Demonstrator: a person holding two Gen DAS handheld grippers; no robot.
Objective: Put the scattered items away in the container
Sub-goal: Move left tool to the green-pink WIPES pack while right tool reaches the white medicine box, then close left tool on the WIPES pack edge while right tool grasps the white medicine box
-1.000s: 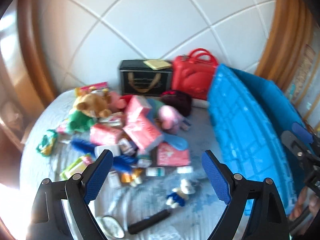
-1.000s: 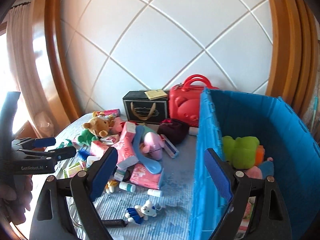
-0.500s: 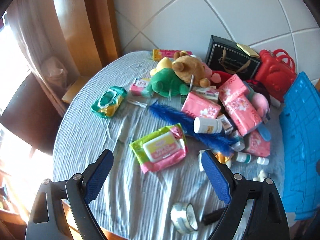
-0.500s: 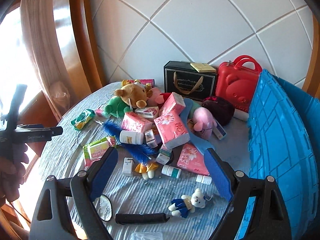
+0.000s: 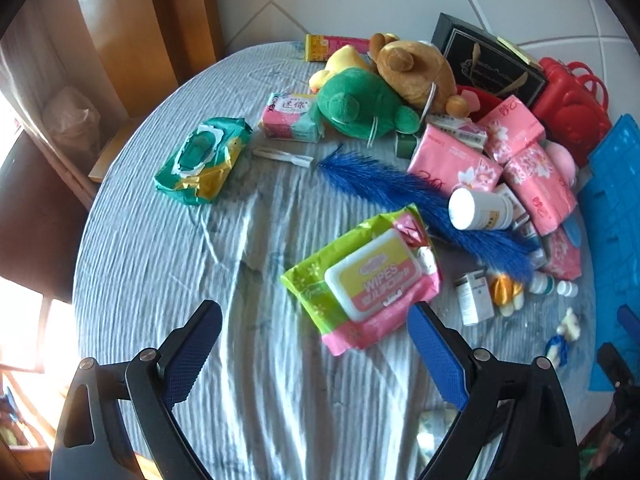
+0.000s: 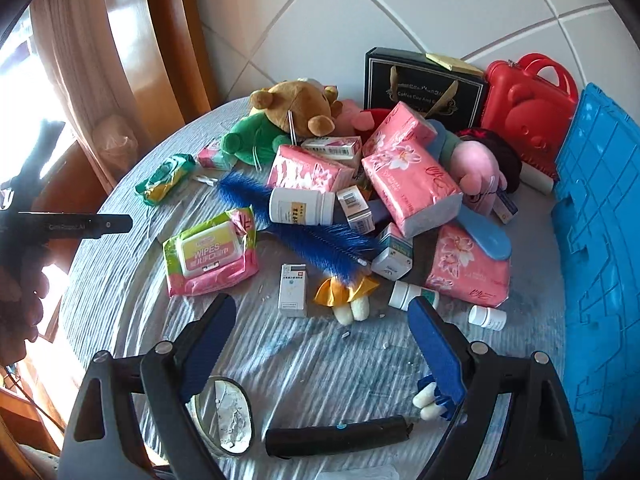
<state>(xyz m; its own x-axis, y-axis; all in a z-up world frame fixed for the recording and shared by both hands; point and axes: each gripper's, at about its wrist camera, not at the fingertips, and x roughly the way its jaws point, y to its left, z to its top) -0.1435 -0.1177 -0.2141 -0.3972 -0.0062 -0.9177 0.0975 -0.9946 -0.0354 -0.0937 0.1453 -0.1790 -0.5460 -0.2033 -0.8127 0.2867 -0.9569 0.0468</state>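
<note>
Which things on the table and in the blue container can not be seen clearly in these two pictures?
- Blue container: both views show only its outer wall; the contents are hidden.
- Small blue-and-white doll: right wrist view, mostly hidden behind the right gripper finger.
- Small white boxes: print too small to read.
- Red item: left wrist view, buried behind the brown bear and pink tissue packs.

Pink-and-lime wipes pack (image 5: 362, 280), yellow lid; royal-blue feathery brush (image 5: 420, 204); green plush (image 5: 360, 106) beside brown bear (image 5: 412, 68); pink floral tissue packs (image 6: 408, 184) (white blossoms); bright blue crate (image 6: 600, 240); grey-blue striped tablecloth (image 5: 168, 248).
</note>
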